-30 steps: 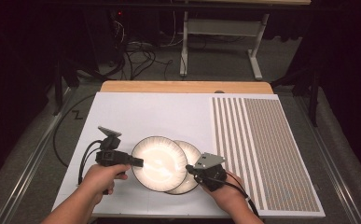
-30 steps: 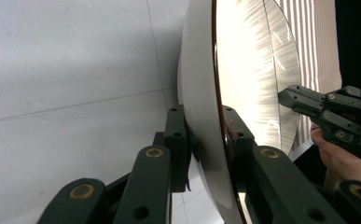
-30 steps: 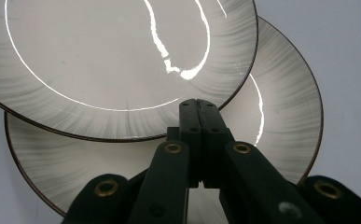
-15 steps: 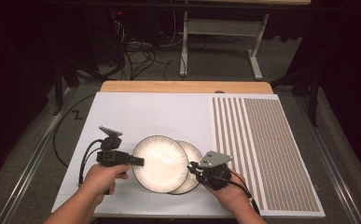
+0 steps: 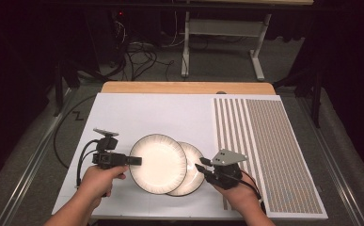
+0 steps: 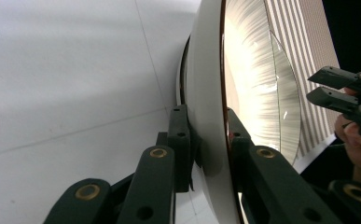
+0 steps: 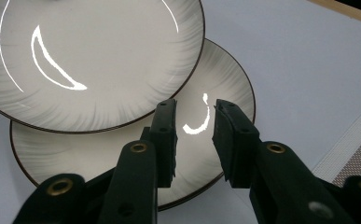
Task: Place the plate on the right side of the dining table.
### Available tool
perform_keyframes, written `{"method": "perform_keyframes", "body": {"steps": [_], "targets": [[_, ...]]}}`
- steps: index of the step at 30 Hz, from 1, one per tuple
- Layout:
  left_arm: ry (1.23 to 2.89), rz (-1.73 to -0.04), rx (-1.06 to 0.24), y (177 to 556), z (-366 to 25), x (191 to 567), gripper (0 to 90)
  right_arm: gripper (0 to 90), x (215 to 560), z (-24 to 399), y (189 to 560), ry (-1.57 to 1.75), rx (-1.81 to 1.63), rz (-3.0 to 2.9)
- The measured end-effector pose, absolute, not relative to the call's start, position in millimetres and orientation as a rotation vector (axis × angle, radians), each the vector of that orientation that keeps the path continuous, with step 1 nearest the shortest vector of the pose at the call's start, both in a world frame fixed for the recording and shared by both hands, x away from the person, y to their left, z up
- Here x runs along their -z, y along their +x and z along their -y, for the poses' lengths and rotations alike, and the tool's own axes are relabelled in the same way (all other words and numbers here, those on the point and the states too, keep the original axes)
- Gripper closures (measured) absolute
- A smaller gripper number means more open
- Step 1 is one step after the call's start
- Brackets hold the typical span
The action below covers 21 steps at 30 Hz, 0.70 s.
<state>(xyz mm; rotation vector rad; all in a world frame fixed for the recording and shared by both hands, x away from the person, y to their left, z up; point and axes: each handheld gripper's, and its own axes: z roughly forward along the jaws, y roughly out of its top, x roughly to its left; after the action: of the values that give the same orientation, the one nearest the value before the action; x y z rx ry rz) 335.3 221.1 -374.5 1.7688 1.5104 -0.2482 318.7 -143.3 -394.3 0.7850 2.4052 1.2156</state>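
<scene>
Two white plates with dark rims overlap on the white table sheet. The upper plate [image 5: 158, 162] [image 6: 206, 84] [image 7: 99, 56] lies partly over the lower plate [image 5: 193, 172] [image 7: 75, 154]. My left gripper [image 5: 135, 161] [image 6: 206, 122] is shut on the upper plate's left rim, one jaw under it and one over it. My right gripper [image 5: 201, 166] [image 7: 194, 109] hovers over the lower plate's right side. Its jaws have just been opening and nothing is between them. The left gripper view also shows the right gripper [image 6: 341, 88] beyond the plates.
A striped mat [image 5: 264, 155] covers the right part of the table sheet [image 5: 170, 113]. A wooden table edge [image 5: 184, 88] runs along the far side. Cables and a desk frame are on the floor beyond.
The right gripper has come off the lower plate's rim, drawn back a little to the right, and its jaws have parted. The left gripper and upper plate have stayed put.
</scene>
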Motion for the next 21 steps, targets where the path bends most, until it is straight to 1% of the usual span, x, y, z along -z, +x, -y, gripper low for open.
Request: {"method": "perform_keyframes", "body": {"steps": [13, 21], "targets": [[1.747, -1.359, 0.134, 327.3, -223.3, 376.2, 79.5, 63.6, 386.1, 167.1, 320.5, 0.834, -1.249, -2.346], [1.698, -1.292, 0.066, 320.5, -226.8, 383.5, 79.5, 53.1, 385.9, 181.5, 323.5, 0.851, -1.256, -2.323]]}}
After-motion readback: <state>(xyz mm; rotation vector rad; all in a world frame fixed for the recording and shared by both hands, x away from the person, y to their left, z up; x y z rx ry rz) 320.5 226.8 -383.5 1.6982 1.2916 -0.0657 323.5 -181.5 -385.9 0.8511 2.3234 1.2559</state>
